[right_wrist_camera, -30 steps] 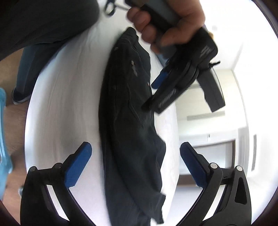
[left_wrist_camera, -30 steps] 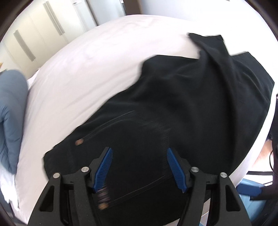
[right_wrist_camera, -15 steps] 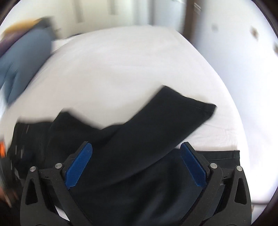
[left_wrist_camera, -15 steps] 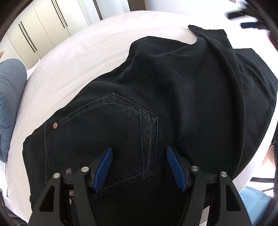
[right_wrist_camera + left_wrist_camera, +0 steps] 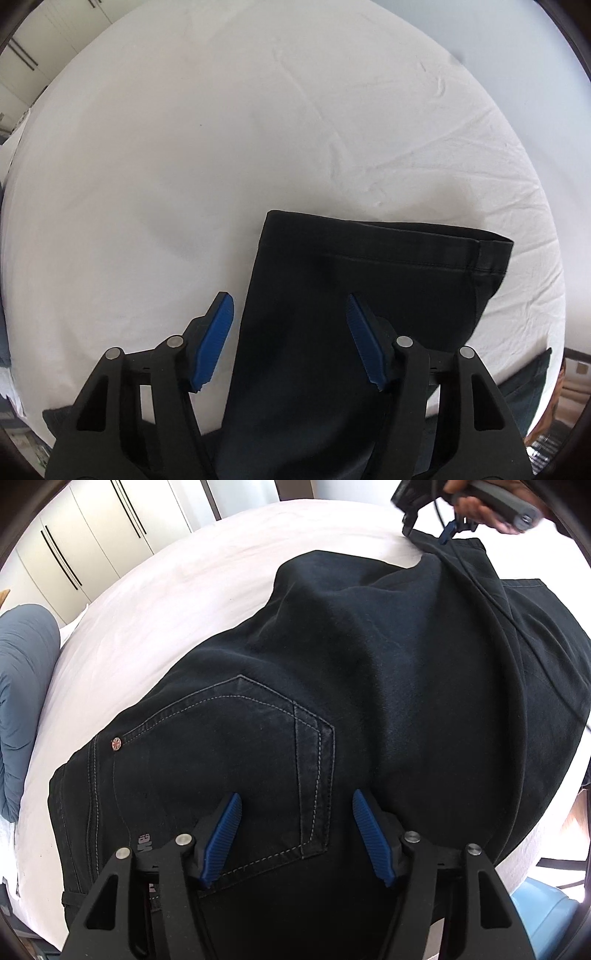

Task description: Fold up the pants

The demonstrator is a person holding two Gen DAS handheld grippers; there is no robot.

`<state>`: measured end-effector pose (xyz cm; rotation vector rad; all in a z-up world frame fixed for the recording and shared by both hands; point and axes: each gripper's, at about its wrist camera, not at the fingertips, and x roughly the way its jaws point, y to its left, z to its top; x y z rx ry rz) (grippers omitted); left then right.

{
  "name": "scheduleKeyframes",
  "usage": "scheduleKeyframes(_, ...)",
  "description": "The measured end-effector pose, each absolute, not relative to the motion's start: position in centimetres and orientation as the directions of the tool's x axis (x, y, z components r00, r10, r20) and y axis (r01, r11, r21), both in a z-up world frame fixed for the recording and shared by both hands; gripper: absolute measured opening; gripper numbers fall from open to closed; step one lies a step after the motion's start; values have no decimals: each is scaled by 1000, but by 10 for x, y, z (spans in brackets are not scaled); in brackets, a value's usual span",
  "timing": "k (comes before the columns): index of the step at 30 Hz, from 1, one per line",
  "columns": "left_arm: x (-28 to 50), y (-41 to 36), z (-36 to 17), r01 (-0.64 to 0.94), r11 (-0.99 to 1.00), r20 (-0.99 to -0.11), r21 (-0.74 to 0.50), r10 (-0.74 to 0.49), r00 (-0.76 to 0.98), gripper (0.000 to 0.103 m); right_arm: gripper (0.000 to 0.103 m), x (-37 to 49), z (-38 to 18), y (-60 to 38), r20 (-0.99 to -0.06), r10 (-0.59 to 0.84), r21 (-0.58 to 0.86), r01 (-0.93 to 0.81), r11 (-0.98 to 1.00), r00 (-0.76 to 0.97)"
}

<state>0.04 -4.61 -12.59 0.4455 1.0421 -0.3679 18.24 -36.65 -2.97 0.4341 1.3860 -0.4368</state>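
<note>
Black jeans (image 5: pixel 369 672) lie on a white bed (image 5: pixel 177 590), back pocket (image 5: pixel 236 753) facing up and the legs running away to the right. My left gripper (image 5: pixel 295 834) is open and hovers just over the pocket near the waistband. The right gripper (image 5: pixel 448 531) shows at the top right of the left wrist view, at the leg ends. In the right wrist view my right gripper (image 5: pixel 291 339) is open, straddling the hem end of one leg (image 5: pixel 369 266), whose cuff (image 5: pixel 491 254) lies flat on the sheet.
A blue-grey pillow (image 5: pixel 18 686) lies at the bed's left edge. Cream wardrobe doors (image 5: pixel 92 535) stand behind the bed. The white sheet (image 5: pixel 258 110) stretches wide beyond the hem. A blue object (image 5: pixel 543 912) sits beside the bed at lower right.
The right gripper swung from over the jeans out to the leg hem and its jaws narrowed. The left gripper steadied over the back pocket and the fabric settled flat.
</note>
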Motion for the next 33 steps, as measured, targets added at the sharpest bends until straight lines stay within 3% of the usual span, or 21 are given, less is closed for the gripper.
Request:
scheduleKeyframes(5,-3,-38,-127,489,855,-880,170,-92,466,67,62,175,-43,-364,-987,-153,-102,566,818,43)
scheduleKeyframes(13,-6,-32,-131,493,854,-876,168,-100,472,66,62,186,-21,-362,-975,-215,-149,547,824,57)
scheduleKeyframes(18,-8,-30,-133,487,857,-872,170,-99,479,66,62,192,-22,-375,-996,-65,-16,579,815,65)
scheduleKeyframes(30,-10,-27,-136,483,859,-868,171,-101,485,66,62,219,-58,-355,-996,-74,-84,513,854,-41)
scheduleKeyframes(31,-10,-27,-136,484,859,-868,171,-101,486,66,59,219,-60,-354,-997,-73,-83,517,852,-39)
scheduleKeyframes(33,-10,-26,-136,483,859,-867,170,-102,487,66,45,220,-59,-356,-996,-85,-87,523,848,-29)
